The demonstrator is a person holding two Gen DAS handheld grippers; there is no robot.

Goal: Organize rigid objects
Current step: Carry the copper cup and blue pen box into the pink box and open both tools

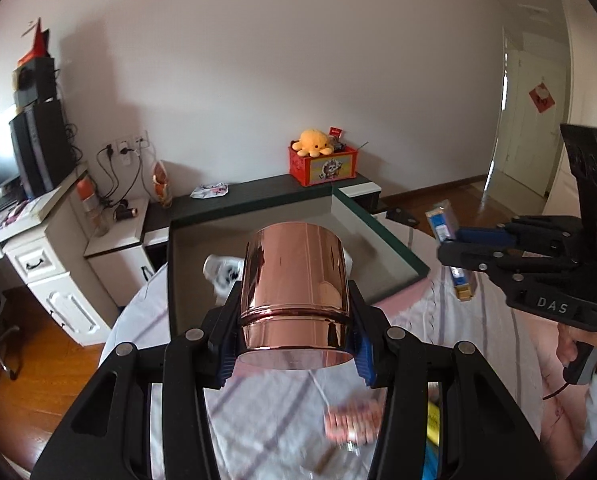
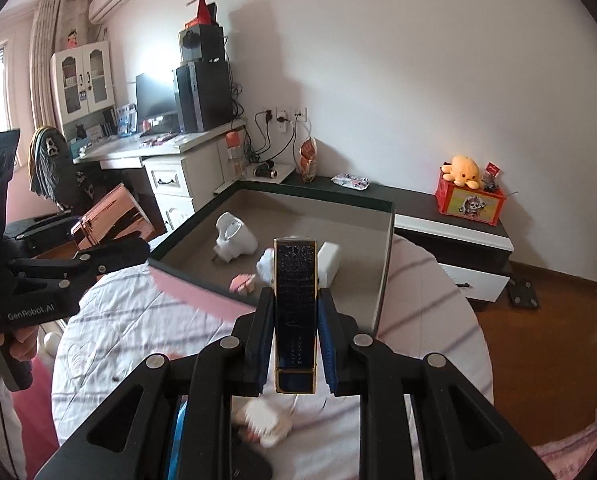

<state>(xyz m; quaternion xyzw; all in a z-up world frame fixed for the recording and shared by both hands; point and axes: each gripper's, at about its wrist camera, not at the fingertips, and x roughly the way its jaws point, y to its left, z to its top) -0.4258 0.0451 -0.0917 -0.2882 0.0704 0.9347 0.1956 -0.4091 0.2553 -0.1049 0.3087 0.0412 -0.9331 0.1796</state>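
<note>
- White wall and a low dark shelf back the left wrist view; a quilted bed [image 1: 282, 432] lies below, bearing a dark-rimmed box tray [image 1: 382, 236].
- Left gripper [image 1: 294, 344] is clamped on a rose-gold cylindrical tin [image 1: 294, 288], held above the bed just before the tray.
- Right wrist view: right gripper [image 2: 296, 344] is clamped on a slim navy, gold-edged box [image 2: 295, 300], over the tray's near edge.
- White objects lie inside the tray.
</note>
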